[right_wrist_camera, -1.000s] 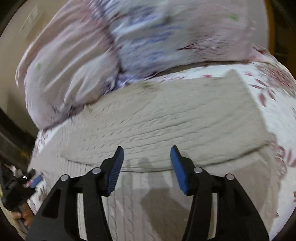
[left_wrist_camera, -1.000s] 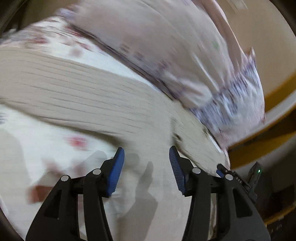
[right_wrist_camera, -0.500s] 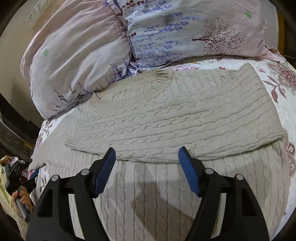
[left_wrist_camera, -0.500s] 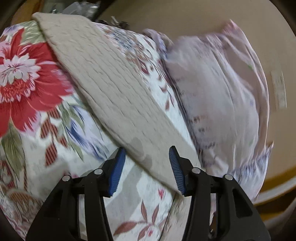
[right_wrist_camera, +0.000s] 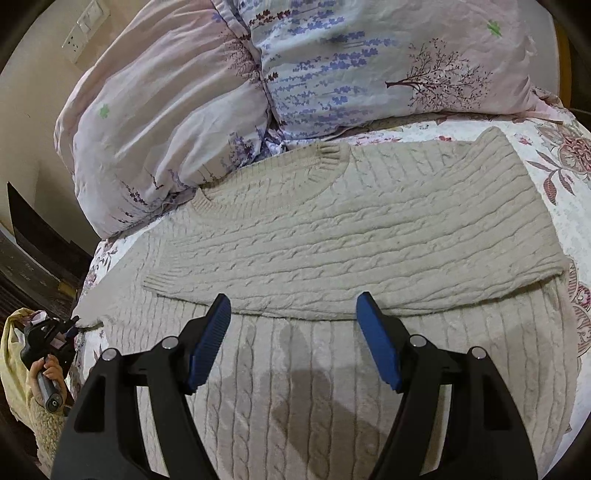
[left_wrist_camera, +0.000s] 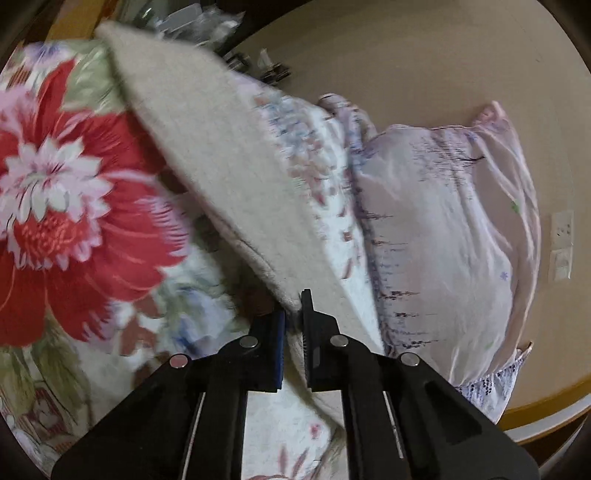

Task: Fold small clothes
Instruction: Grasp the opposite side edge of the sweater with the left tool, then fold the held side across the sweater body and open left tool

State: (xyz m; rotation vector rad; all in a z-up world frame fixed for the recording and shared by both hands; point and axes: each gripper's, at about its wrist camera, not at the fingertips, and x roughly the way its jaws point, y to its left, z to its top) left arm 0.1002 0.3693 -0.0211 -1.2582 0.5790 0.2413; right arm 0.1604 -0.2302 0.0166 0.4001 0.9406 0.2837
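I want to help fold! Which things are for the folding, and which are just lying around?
For the folding:
- beige knitted sweater
- left tongs, pinching its sleeve
- right tongs, open above it

Just lying around:
- pillows
- flowered bedsheet
- wall switches

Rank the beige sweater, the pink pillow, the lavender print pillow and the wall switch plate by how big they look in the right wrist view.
1. beige sweater
2. lavender print pillow and pink pillow: look about alike, so not ranked
3. wall switch plate: smallest, though also farthest away
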